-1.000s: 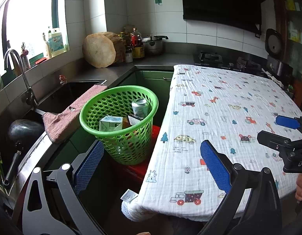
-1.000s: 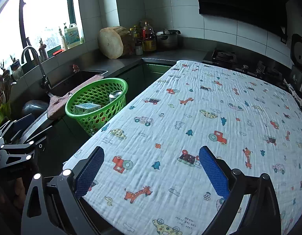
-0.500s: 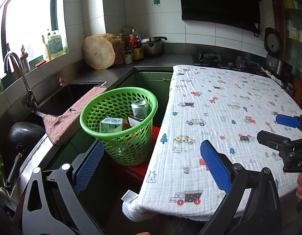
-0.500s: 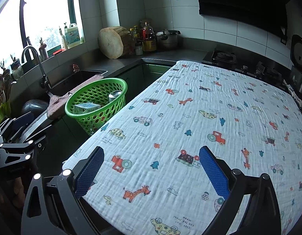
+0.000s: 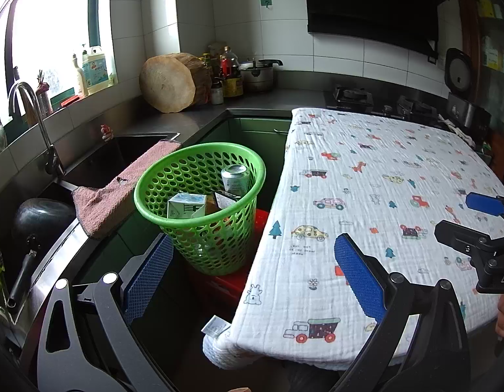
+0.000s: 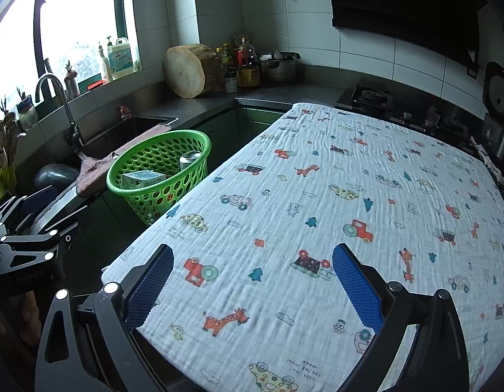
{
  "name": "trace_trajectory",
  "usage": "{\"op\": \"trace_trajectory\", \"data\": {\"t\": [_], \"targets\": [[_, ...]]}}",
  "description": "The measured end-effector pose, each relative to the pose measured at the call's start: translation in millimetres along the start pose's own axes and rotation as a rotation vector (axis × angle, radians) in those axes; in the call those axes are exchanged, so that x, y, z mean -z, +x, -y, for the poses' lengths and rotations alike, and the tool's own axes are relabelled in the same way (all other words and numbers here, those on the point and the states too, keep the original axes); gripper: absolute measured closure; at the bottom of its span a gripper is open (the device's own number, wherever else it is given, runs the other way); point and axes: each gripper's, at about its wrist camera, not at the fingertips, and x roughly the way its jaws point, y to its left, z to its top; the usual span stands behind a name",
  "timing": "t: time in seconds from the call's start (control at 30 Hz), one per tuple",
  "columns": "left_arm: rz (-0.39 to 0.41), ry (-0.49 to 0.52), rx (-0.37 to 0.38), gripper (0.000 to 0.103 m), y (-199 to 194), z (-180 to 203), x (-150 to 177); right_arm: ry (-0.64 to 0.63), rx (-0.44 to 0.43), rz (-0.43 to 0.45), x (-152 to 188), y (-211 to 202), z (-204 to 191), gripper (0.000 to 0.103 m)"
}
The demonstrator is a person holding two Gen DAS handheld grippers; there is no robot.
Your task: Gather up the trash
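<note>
A green perforated basket stands left of the table on a red stool; it also shows in the right wrist view. Inside it are a silver can, a white carton and a dark packet. My left gripper is open and empty, held near the table's left front corner, in front of the basket. My right gripper is open and empty above the front of the cloth-covered table. The cloth shows no trash.
A sink with a tap and a pink towel lies left of the basket. A wooden block, bottles and a pot stand on the back counter. A stove is behind the table.
Both grippers stay open and empty. The left wrist view has shifted very slightly; nothing else has moved.
</note>
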Motion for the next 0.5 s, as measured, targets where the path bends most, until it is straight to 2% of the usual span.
{"op": "trace_trajectory", "data": {"t": [0.5], "targets": [[-0.008, 0.001, 0.002, 0.005, 3.9, 4.1, 1.8, 0.004, 0.006, 0.001, 2.5, -0.9, 4.3, 0.008]]}}
